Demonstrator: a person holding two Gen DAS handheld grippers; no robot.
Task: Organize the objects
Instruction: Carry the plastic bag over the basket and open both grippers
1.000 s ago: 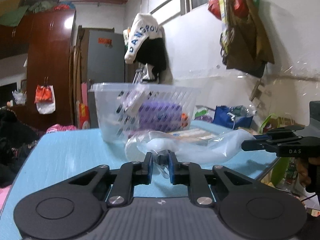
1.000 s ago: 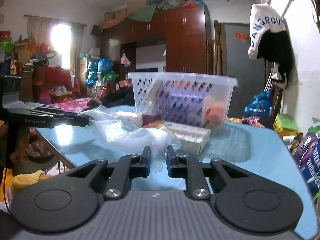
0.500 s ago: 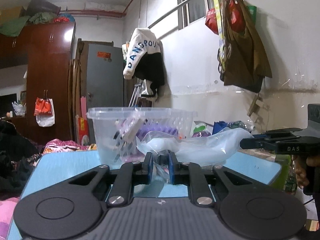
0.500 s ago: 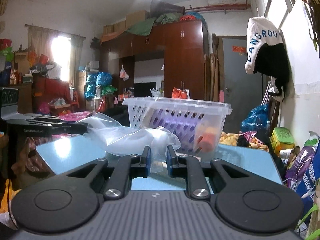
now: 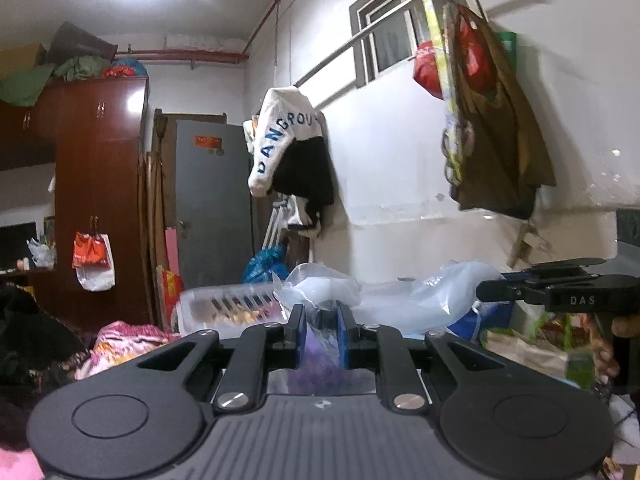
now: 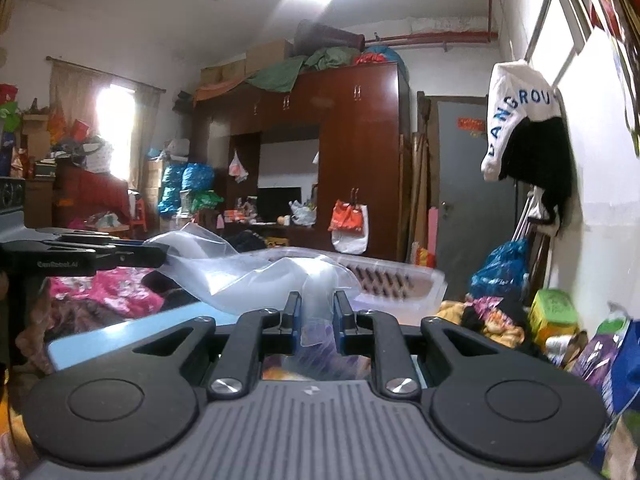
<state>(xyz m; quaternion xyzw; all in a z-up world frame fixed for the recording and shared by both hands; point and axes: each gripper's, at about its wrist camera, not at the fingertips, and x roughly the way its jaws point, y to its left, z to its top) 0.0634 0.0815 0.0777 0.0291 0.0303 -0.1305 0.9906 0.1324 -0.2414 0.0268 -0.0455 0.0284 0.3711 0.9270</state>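
Note:
A clear plastic bag (image 5: 404, 300) hangs stretched between both grippers, lifted above the table. My left gripper (image 5: 322, 334) is shut on one edge of it. My right gripper (image 6: 316, 330) is shut on the other edge of the bag (image 6: 248, 270). The right gripper also shows at the right of the left wrist view (image 5: 560, 292), and the left gripper at the left of the right wrist view (image 6: 92, 258). A clear slotted basket (image 5: 228, 308) with purple and orange items stands below and beyond the bag; it also shows in the right wrist view (image 6: 392, 280).
The blue table top (image 6: 132, 336) lies low under the bag. A white wall with hanging bags (image 5: 480, 112) is on the right. A brown wardrobe (image 6: 340, 152) and a grey door (image 5: 212, 200) stand behind. Cluttered bags (image 6: 552, 320) lie by the wall.
Both grippers have risen with the bag, lifting it off the table. The basket and table have dropped low in both views.

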